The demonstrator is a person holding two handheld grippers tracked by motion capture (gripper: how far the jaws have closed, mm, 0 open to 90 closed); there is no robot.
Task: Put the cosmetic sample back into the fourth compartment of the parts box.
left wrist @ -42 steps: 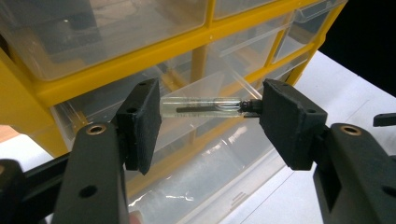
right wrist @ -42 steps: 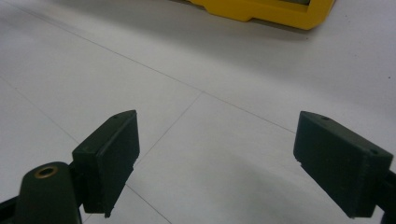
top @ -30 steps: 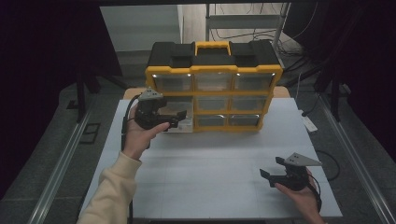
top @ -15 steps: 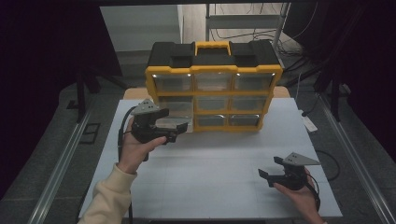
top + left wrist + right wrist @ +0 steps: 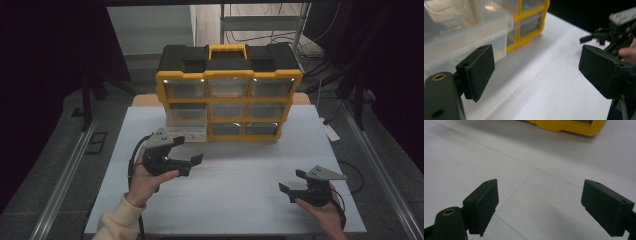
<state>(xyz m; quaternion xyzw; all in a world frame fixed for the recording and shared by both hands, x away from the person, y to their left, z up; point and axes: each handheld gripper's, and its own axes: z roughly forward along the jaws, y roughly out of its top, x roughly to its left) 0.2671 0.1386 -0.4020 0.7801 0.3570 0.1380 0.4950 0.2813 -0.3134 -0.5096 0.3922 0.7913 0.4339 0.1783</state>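
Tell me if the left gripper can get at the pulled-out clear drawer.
Probably yes: the left gripper is open beside the drawer, with bare table between them and nothing held.

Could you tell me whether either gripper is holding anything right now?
No: the left gripper and right gripper both stand open with nothing between their jaws.

The high view looks forward and down from above the near edge of the tabletop (image 5: 240, 165), taking in the whole yellow organizer (image 5: 229, 92) at the far side. The left gripper view sits low and close, facing right across the tabletop, with a pulled-out clear drawer (image 5: 466, 32) beside it. The right gripper view hovers close above the tabletop, facing the organizer's base.
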